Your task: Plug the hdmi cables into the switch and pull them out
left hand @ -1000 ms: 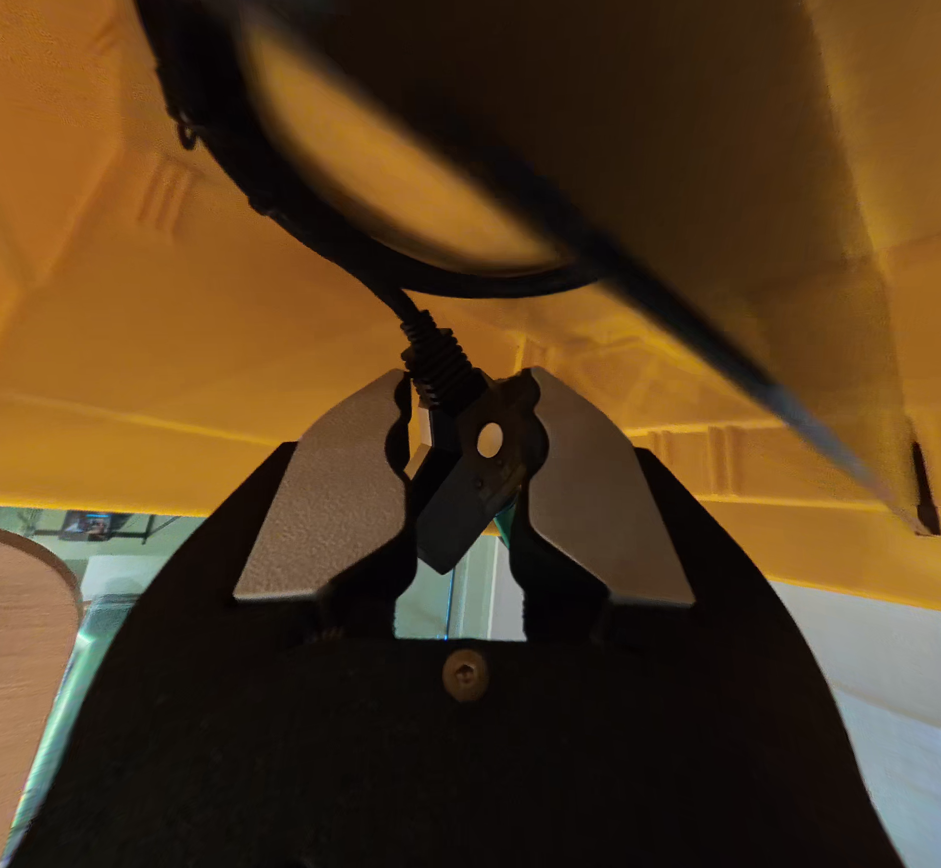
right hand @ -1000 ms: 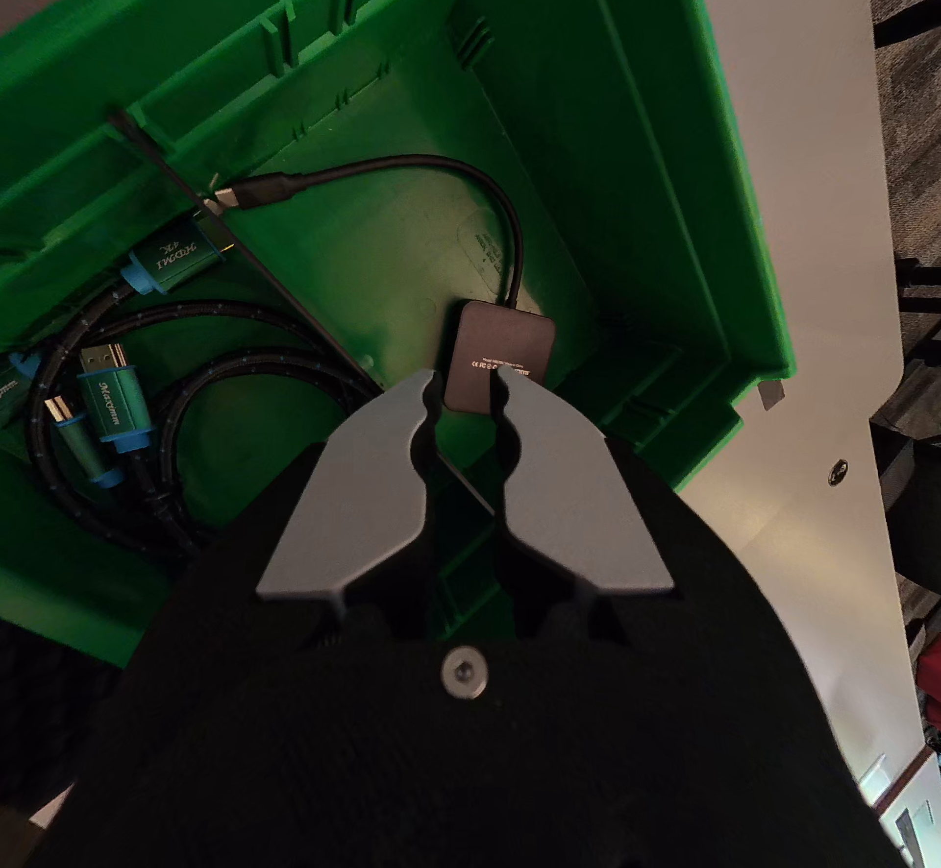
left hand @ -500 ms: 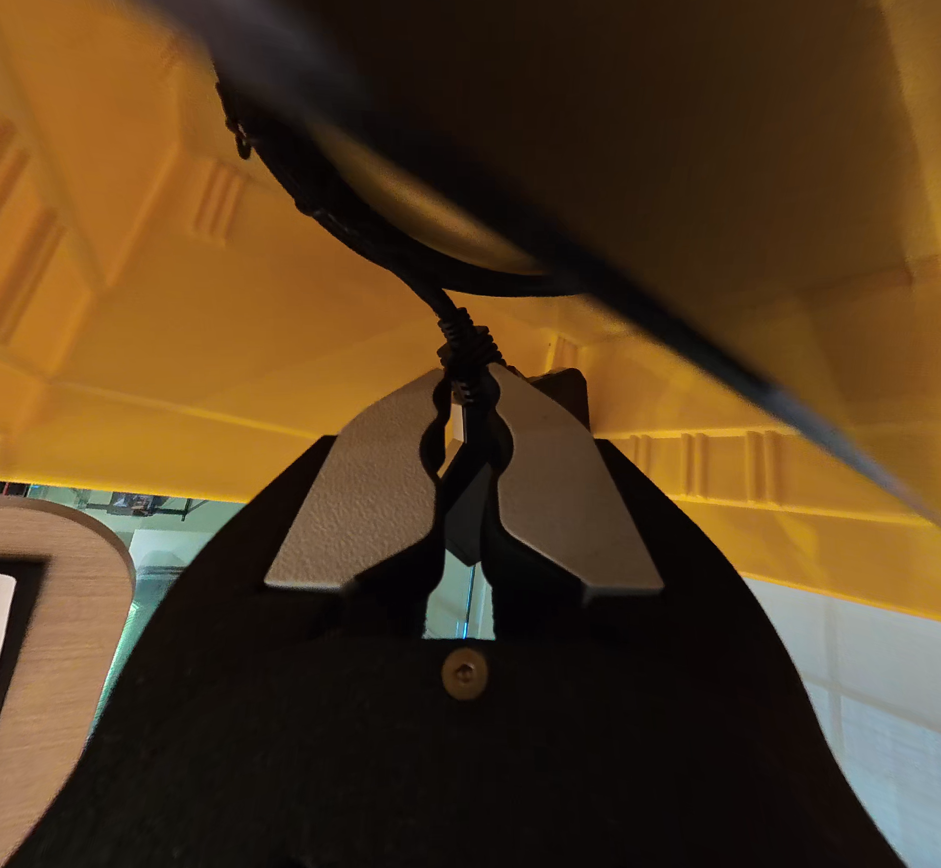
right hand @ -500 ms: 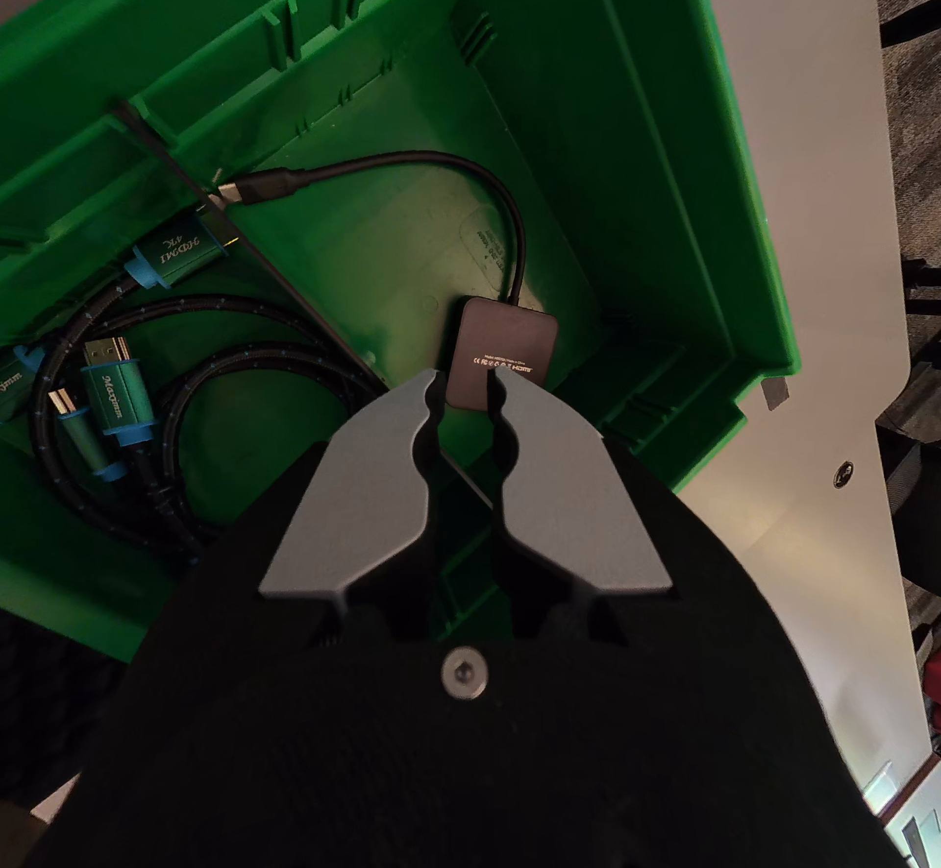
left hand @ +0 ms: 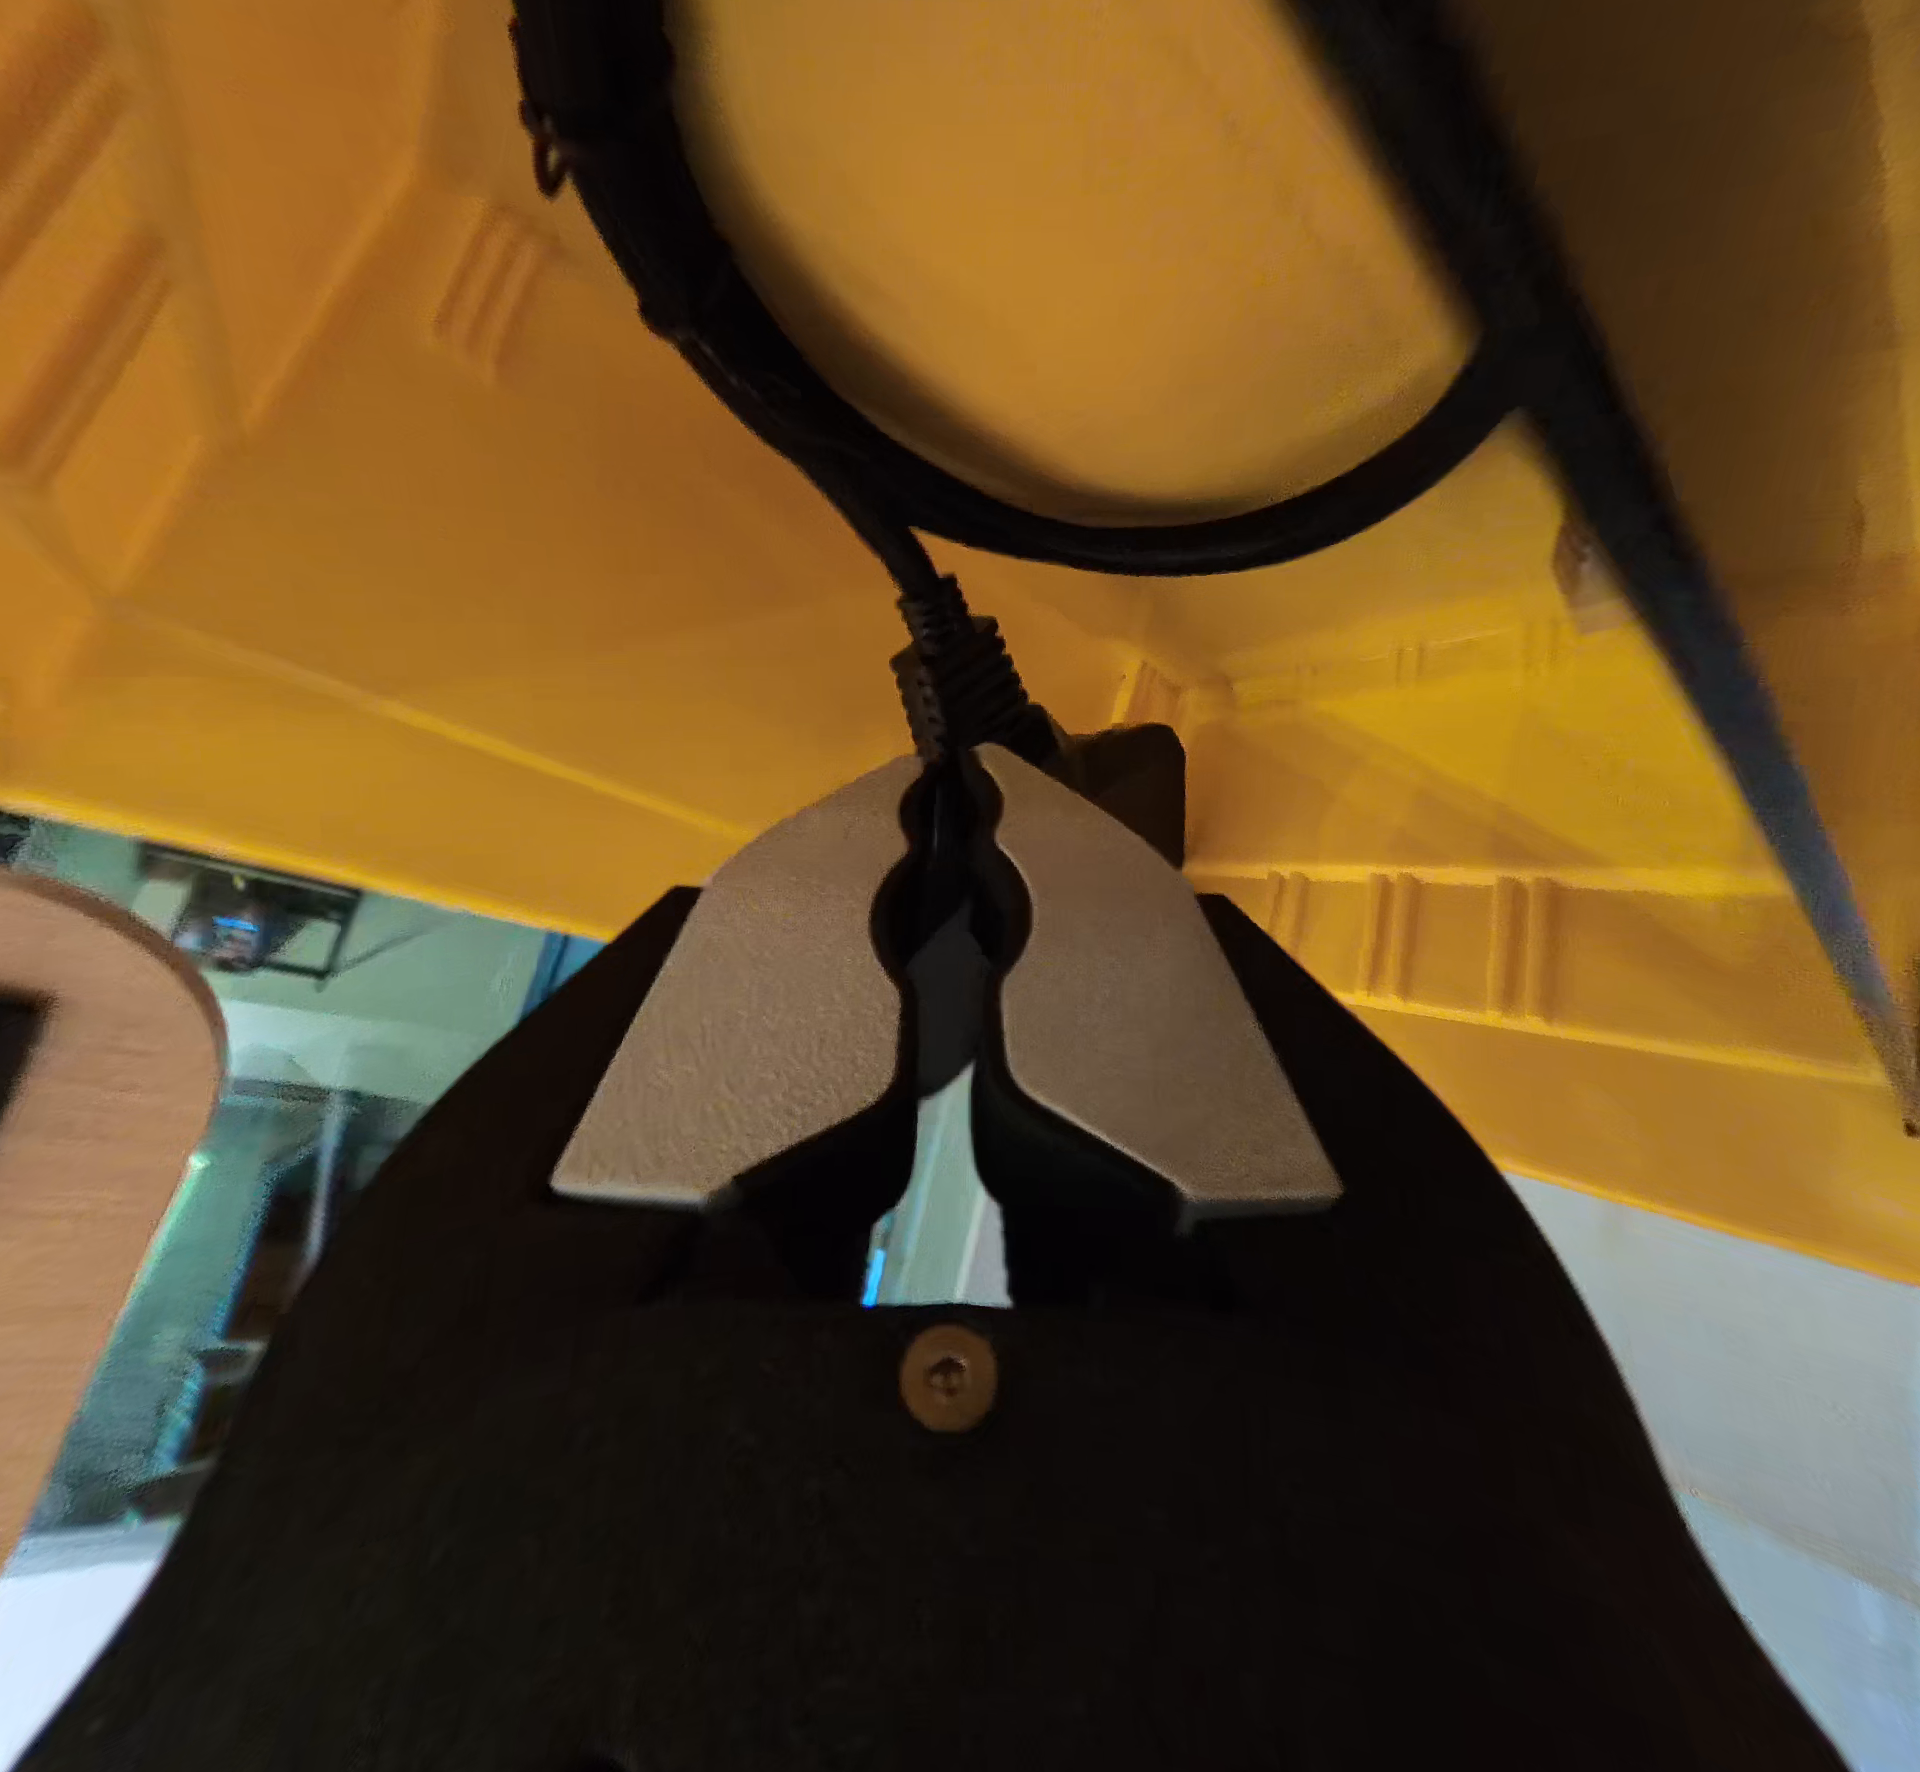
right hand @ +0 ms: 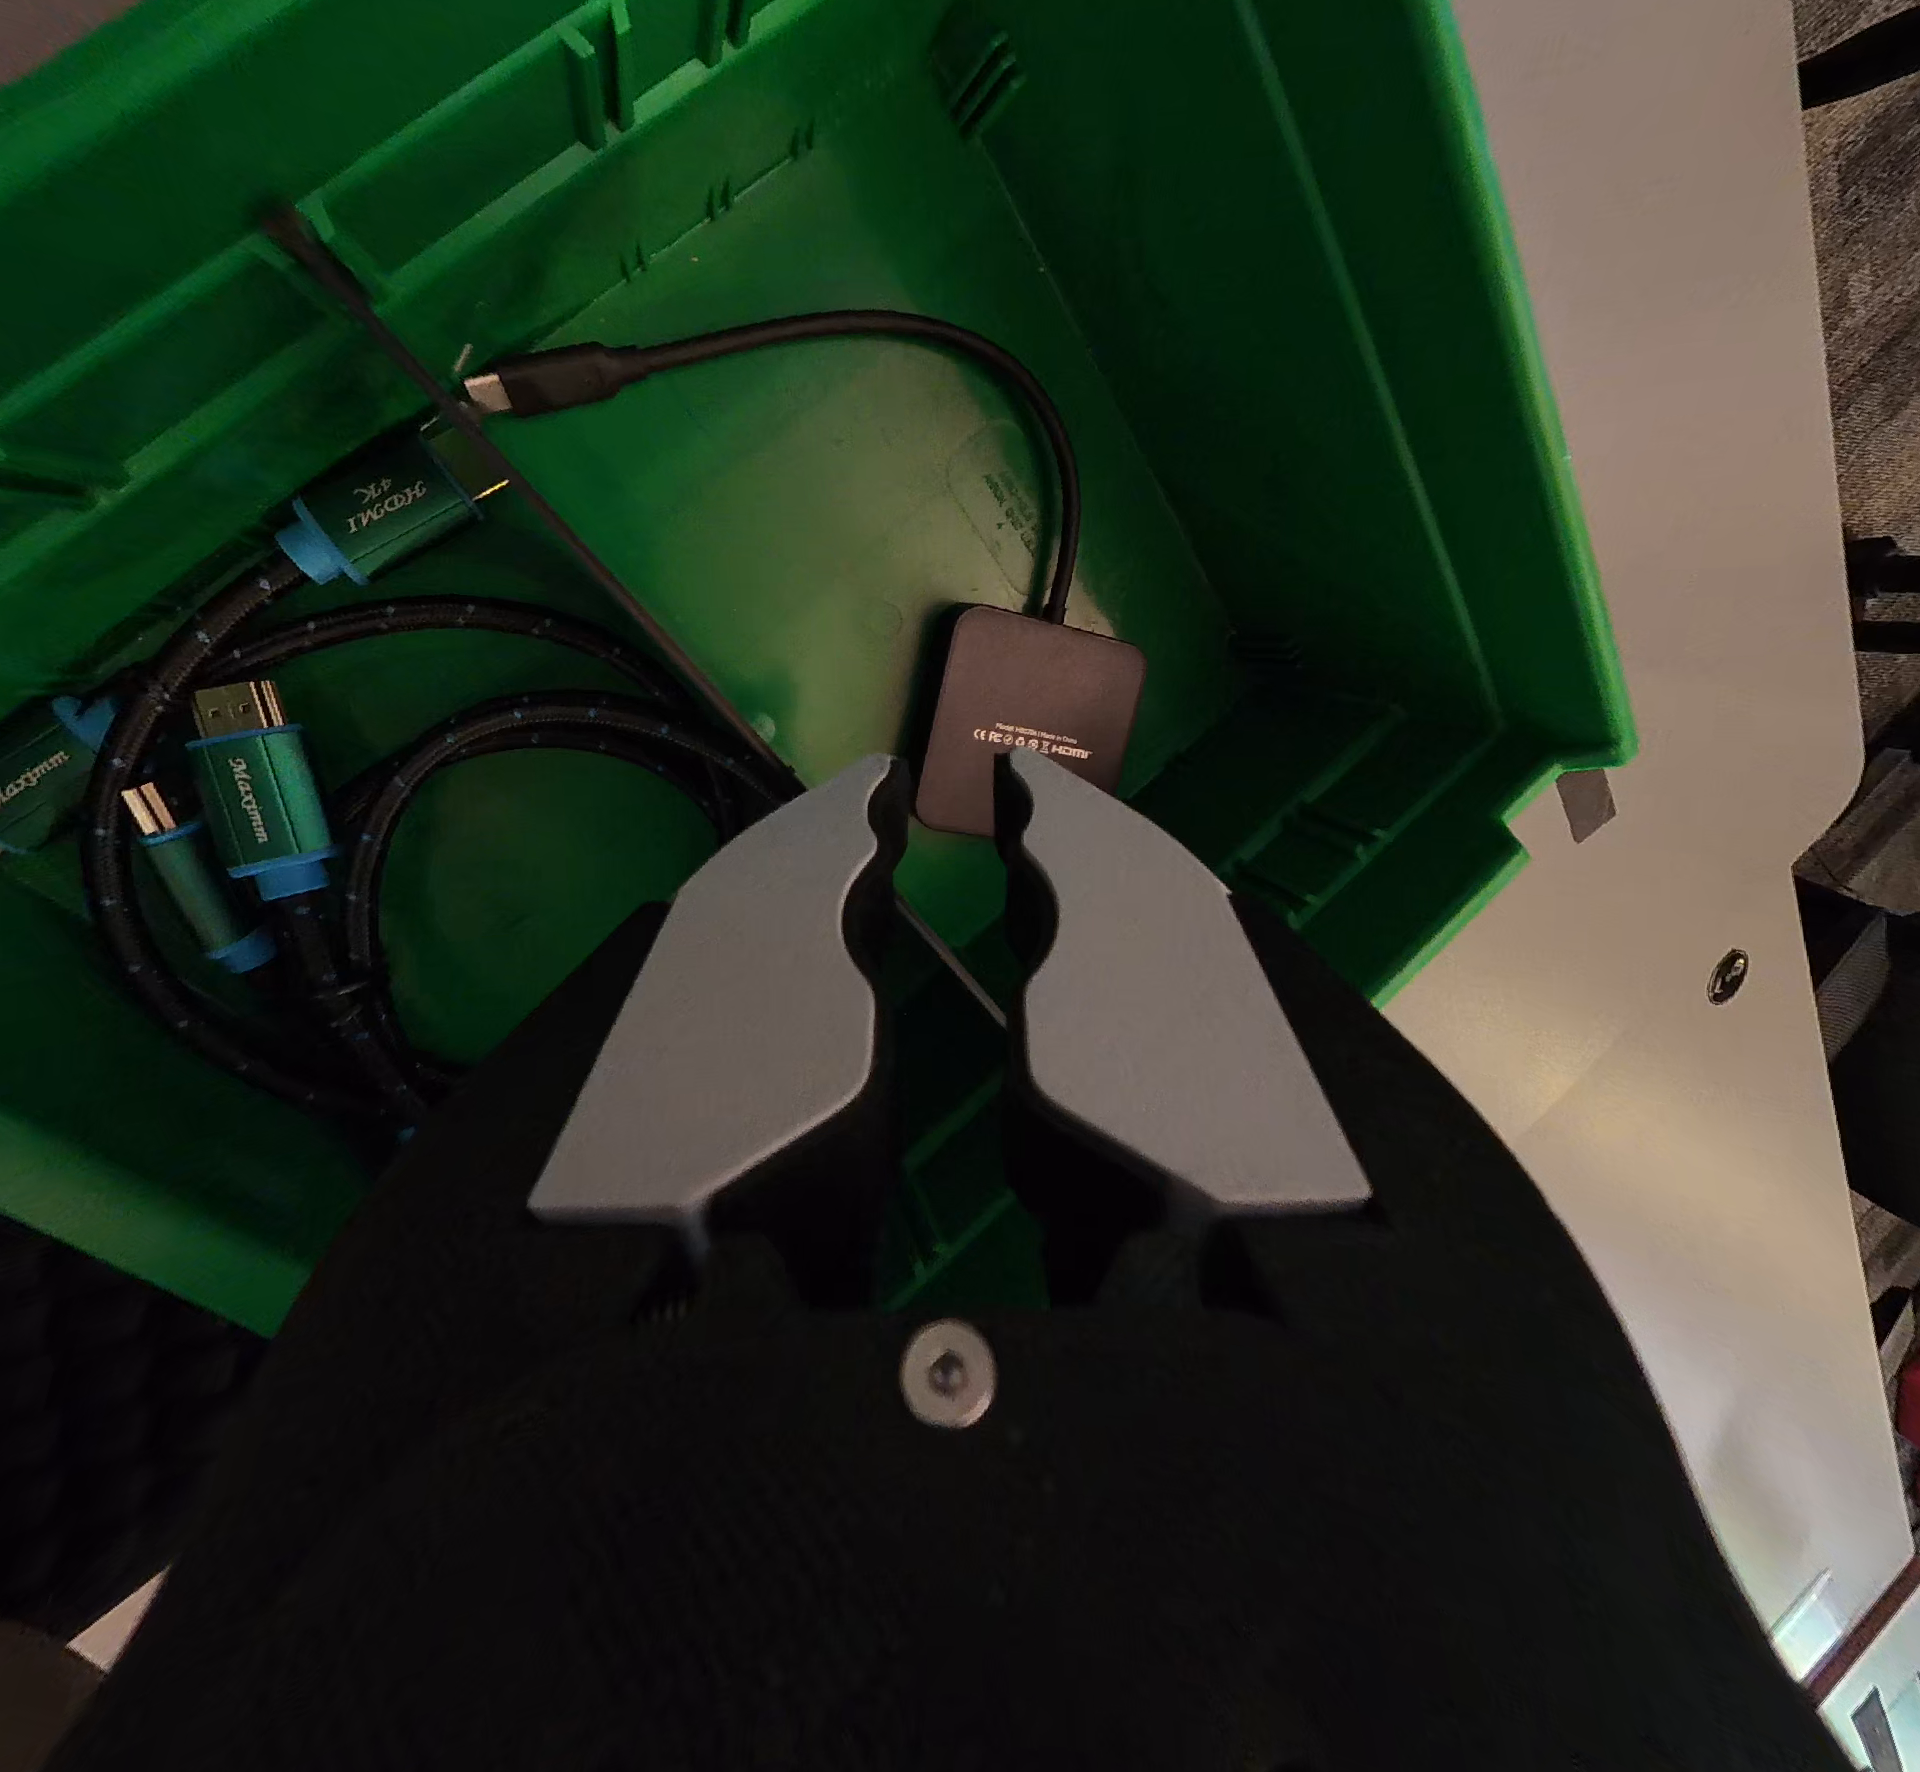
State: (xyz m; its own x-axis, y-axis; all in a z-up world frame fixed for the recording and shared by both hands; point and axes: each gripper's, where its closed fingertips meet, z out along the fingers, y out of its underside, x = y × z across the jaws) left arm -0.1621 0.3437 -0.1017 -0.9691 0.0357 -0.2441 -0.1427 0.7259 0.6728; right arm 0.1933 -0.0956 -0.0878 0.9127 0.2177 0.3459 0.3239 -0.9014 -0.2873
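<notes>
1. The left gripper (left hand: 954, 766) has its jaws pressed together on a black cable plug (left hand: 951, 969), whose ribbed strain relief (left hand: 951, 683) sticks out just past the fingertips.
2. From that plug a black cable (left hand: 1195, 543) loops upward inside a yellow bin (left hand: 364, 579), curving around in a wide coil; a dark divider (left hand: 1662, 579) slants across the right of this view.
3. The right gripper (right hand: 948, 766) is spread a little, nothing between its jaws, hovering over a green bin (right hand: 1299, 216).
4. The switch (right hand: 1029, 694), a small dark rounded box, lies on the bin floor just beyond the right fingertips, partly overlapped by them in view.
5. Its own thin black lead (right hand: 883, 335) arcs away to a small plug near a dark divider (right hand: 582, 538).
6. Left of that divider lie coiled braided hdmi cables (right hand: 343, 787) with green-and-blue connectors, well apart from the switch.
7. The green bin rests on a pale table (right hand: 1662, 475).
</notes>
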